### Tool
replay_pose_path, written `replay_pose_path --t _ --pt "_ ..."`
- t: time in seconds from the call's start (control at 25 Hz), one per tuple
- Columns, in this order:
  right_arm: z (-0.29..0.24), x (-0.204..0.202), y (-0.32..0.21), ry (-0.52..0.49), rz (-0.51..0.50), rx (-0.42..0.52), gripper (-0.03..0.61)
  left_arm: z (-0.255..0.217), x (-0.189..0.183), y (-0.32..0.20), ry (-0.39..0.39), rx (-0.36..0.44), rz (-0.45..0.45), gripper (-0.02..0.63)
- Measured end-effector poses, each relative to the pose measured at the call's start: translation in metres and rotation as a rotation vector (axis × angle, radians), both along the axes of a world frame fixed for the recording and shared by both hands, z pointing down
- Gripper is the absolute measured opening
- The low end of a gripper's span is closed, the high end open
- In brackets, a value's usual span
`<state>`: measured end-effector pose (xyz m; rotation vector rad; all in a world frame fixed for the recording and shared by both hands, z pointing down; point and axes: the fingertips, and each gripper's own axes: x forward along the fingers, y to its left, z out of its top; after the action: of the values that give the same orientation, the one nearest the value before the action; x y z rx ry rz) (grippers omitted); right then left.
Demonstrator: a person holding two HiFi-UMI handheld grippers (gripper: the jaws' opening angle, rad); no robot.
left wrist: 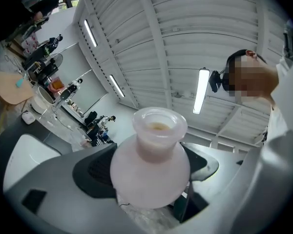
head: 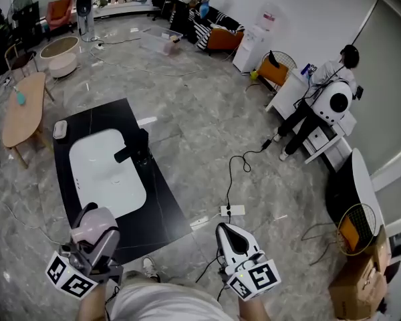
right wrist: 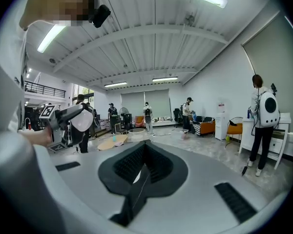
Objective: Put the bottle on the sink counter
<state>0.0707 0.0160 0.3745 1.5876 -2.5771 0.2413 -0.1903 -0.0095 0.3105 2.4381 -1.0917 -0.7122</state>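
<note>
A pale pink, round-bellied bottle [head: 92, 225] with a wide neck sits between the jaws of my left gripper [head: 99, 245], which is shut on its body. In the left gripper view the bottle [left wrist: 151, 169] fills the middle, neck toward the ceiling, with the left gripper [left wrist: 151, 184] clamped round it. The black sink counter [head: 164, 206] with its white basin [head: 107, 172] and black faucet [head: 135, 149] stands just ahead of the bottle. My right gripper [head: 230, 233] hovers to the right of the counter over the floor. Seen from the right gripper [right wrist: 144, 152], its jaws are shut and hold nothing.
A small white object [head: 60, 130] lies on the counter's far corner. A power strip [head: 232, 210] and cables trail on the marble floor. An oval wooden table [head: 23, 116] stands at left, a person [head: 321, 105] at a white desk at right, a cardboard box [head: 357, 283] at bottom right.
</note>
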Motion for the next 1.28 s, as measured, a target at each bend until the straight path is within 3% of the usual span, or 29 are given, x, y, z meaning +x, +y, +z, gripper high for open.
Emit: replay_pose_path --t 0.24,0.52,0.88,1.28 --pt "0.012 -0.015 -0.024 0.025 0.034 -0.043 0.009 0.013 0.004 -0.036 -0.027 0.000 0.074 0.403" --pt "0.027 -0.005 -0.054 0.025 0.041 -0.071 0.009 0.048 0.024 -0.066 -0.013 -0.077 0.110 0.403" --pt "0.032 0.014 -0.104 0.011 -0.069 -0.084 0.009 0.065 0.063 -0.089 -0.094 -0.116 0.039 0.403" --pt "0.048 0.023 -0.113 0.013 -0.123 -0.130 0.009 0.115 0.092 -0.098 -0.192 -0.197 0.004 0.403"
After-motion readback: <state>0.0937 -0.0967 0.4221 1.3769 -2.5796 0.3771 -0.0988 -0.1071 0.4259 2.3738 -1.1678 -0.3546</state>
